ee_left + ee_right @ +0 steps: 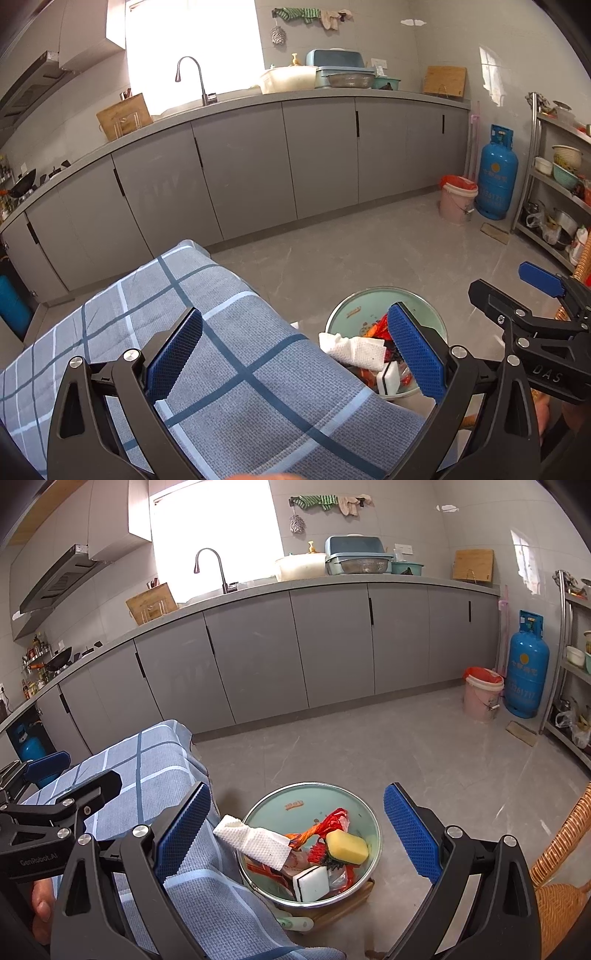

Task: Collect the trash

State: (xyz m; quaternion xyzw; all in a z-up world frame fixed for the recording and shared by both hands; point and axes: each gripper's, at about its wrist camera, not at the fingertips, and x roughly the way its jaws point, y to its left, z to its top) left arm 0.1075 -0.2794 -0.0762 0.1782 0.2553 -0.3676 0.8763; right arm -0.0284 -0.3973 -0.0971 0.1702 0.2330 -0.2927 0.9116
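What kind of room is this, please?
Most likely a home kitchen: a sink faucet stands on a long countertop over grey cabinets, a wok sits at the far left, and a blue gas cylinder stands on the floor.

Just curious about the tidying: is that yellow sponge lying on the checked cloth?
No, the yellow sponge sits inside the green bin, among other trash.

"DAS" marks the right tool [546, 280]; "GenRobot.AI" marks the left tool [48, 771]; digits "1361717" mark the blue gas cylinder [526, 668].
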